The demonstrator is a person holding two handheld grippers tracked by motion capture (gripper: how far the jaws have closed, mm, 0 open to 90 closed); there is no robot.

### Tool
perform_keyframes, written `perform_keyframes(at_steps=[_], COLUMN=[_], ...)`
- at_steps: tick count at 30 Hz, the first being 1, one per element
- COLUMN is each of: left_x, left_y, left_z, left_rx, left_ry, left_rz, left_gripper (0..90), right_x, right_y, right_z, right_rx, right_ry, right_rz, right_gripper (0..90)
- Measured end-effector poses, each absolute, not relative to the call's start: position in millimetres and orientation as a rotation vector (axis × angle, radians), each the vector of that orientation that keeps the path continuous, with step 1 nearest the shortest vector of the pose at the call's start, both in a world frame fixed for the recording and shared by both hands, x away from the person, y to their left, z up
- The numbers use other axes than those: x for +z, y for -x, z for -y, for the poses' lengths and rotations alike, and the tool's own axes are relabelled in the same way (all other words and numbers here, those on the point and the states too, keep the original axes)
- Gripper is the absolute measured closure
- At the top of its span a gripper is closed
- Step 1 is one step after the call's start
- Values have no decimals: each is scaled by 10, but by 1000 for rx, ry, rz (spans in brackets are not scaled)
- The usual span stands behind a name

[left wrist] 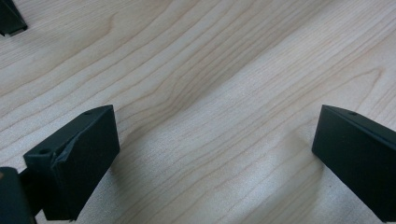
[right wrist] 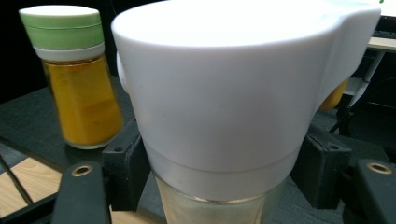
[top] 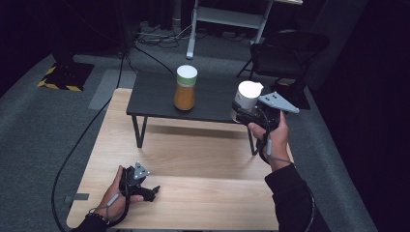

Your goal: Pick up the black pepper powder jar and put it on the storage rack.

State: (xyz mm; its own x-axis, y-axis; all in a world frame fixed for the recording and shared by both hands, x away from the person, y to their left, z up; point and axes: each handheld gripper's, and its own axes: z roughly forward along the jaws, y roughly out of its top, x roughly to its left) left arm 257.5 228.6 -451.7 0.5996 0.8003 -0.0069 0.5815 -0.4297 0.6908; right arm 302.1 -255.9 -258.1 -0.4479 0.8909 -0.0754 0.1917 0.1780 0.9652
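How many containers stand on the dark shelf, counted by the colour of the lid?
Green lid: 1, the jar with orange contents.
White lid: 1, the jar between the jaws of the right gripper.
Total: 2

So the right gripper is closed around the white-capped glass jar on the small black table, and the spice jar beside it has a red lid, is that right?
Not quite. The spice jar with orange powder has a green lid with a white top, not red; the right gripper view shows it plainly. The rest holds: the right gripper grips the white-capped glass jar at the small black table.
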Motion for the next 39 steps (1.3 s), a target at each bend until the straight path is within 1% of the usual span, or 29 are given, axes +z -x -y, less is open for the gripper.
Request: perform_keyframes(at_steps=[10,24,31,39], left_x=[-4517,-4517,-4516,-4516], left_y=[-2575,-2575,-2575,-2577], left_z=[-2287,-2286,-2286,-2287], left_rx=[427,428,428,427], left_ry=[-2165,-2166,-2166,-2166], left_rz=[-1087,-1087,-1087,-1086], left_gripper=[8,8,7,8], right_x=[-2559,-2686,-2749,-2741], right_y=[-3204,-3391,-3433,-3442], right_z=[2508,2416,2396,2408], right_rx=[1297,1311,1310,1308], right_ry=[-1072,-1150,-1157,-1153], right_rz=[-1751,-1746,-1756,-1766], right_gripper=[300,300,300,297])
